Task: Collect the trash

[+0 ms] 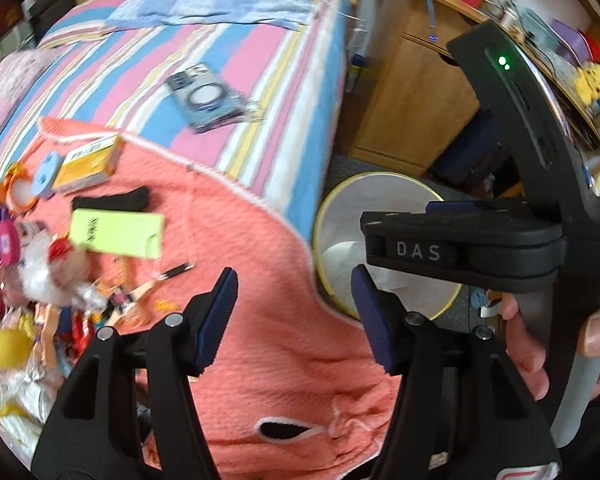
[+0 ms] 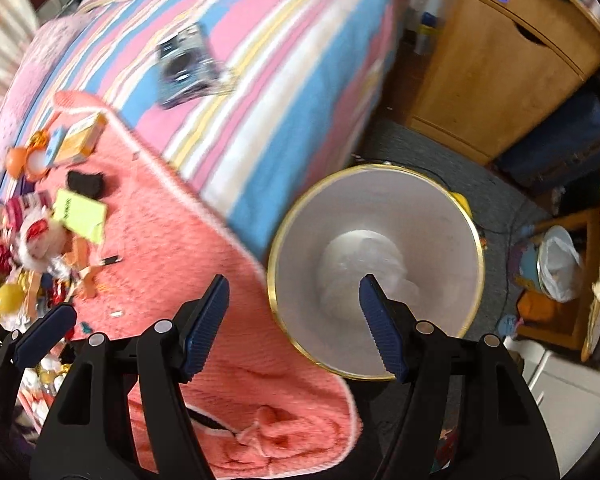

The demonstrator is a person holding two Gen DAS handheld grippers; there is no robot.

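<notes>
A: Right, both tongs empty atm. Left tongs [image 1: 296,316] spread wide over the pink blanket [image 1: 268,340], nothing between the pads. Right tongs [image 2: 296,324] also released, hanging half over the bin [image 2: 420,208], which sits on the floor just beside the bed [image 1: 236,60] corner.

B: So the step is prob. going back for more trash. Where is it?

A: Pile [image 1: 48,264] at the far left of the blanket: wrappers, white fluff, a yellow-green card [image 1: 116,232] on its near edge, yellow box [image 1: 88,164] beyond it, small black pen-like thing [image 1: 174,271] lying apart. Bin has white crumpled stuff at the bottom already.

B: Which arm, imo?

A: Left one, it's nearer the pile. Keep the right parked by the bin, out of the way. Right tool [image 1: 460,248] shows close to the left pads in the left view, so mind a knock when swinging.

B: Tips for the grab?

A: Take one piece at a time. Card lies flat, so come in low and pinch an edge, not the face. Blanket's fluffy and prob. snags; don't clamp the fabric w/ it. Frames are blurred, so I can't tell what's trash vs. toys in that heap. Go for the clear paper bits first.
</notes>
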